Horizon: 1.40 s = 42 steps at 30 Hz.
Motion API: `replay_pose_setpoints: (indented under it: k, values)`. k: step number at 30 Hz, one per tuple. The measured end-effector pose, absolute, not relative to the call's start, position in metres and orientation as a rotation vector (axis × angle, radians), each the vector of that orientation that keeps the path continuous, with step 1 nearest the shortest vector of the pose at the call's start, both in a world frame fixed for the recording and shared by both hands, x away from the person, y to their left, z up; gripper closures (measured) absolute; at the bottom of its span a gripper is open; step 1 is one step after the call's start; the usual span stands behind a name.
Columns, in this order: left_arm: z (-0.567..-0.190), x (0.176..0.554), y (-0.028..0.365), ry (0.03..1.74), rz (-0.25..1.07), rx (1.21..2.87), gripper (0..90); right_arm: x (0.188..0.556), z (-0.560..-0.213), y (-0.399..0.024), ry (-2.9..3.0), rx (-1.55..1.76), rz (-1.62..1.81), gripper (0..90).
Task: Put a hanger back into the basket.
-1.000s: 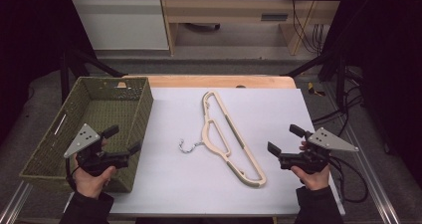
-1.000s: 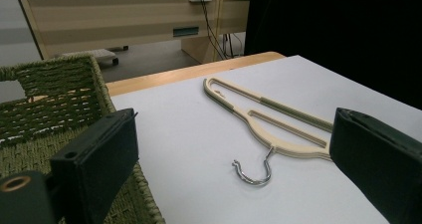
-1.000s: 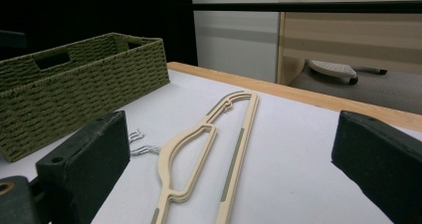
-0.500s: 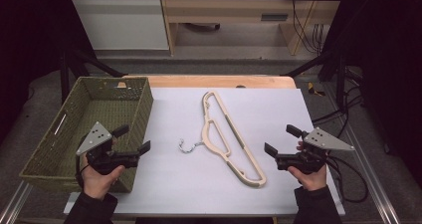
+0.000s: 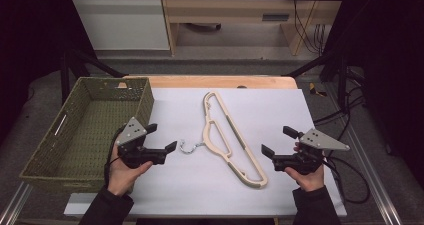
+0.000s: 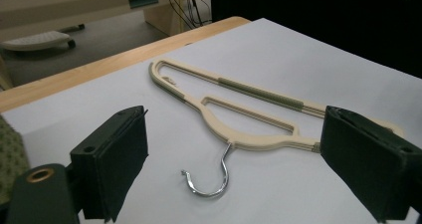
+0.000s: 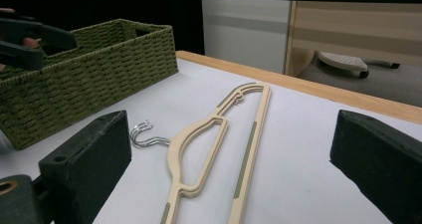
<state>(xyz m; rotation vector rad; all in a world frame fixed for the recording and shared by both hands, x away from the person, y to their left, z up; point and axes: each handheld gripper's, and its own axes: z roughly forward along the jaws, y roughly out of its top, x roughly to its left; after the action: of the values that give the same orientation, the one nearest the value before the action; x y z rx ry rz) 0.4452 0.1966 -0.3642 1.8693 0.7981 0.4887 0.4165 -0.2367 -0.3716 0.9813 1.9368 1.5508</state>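
**Approach stage: hanger not yet gripped**

Currently, we hold both grippers low over the near half of the table [image 5: 310,110], one on each side of the work. Our left gripper [image 5: 162,140] sits just beside the near right corner of the woven basket [image 5: 50,150], with its jaws spread wide and nothing between them. Our right gripper [image 5: 275,142] sits near the right edge of the white surface, jaws likewise spread and empty.

Between the two grippers lies the hanger [image 5: 227,137], flat on the table. We judge it to be a stack of cream hangers lying one on another, since the right gripper view shows layered edges, though the count cannot be told. The metal hook [image 5: 189,146] points toward our left gripper and lies near its jaw tips without touching them.

In the left gripper view, the hook [image 6: 214,181] lies between the two jaws but ahead of them, and the hanger's shoulder runs toward the right-hand jaw. In the right gripper view, the hanger [image 7: 209,149] lies ahead of the open jaws, apart from both.

Farther off, the basket stands empty at the left of the table. We judge the work to be at its start: nothing is grasped or lifted, and the pick-up and any transfer remain to be done.
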Motion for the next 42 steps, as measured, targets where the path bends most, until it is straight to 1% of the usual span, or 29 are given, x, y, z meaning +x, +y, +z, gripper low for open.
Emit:
replay_pose_setpoints:
  k: [4, 17, 25, 30, 34, 36, 42]
  values:
    - [-0.373, 0.459, 0.179, 0.794, 0.461, 1.908, 13.4, 0.418, -0.374, -0.233, 1.952, 0.979, 1.542, 3.3]
    - [-0.407, 0.494, 0.141, 0.793, 0.412, 2.007, 17.1, 0.421, -0.377, -0.227, 1.971, 0.974, 1.534, 3.5]
    - [-0.423, 0.509, 0.133, 0.82, 0.386, 2.042, 19.4, 0.421, -0.378, -0.226, 1.976, 0.974, 1.533, 3.5]
    - [-0.435, 0.518, 0.128, 0.831, 0.371, 2.066, 25.6, 0.422, -0.379, -0.225, 1.982, 0.977, 1.53, 3.6]
    - [-0.442, 0.522, 0.125, 0.837, 0.35, 2.082, 28.4, 0.422, -0.379, -0.225, 1.985, 0.972, 1.527, 3.7]
    - [-0.446, 0.525, 0.124, 0.835, 0.341, 2.1, 33.0, 0.423, -0.38, -0.225, 1.989, 0.972, 1.525, 3.7]
    - [-0.457, 0.532, 0.119, 0.829, 0.32, 2.147, 42.9, 0.423, -0.381, -0.224, 1.997, 0.973, 1.525, 4.0]
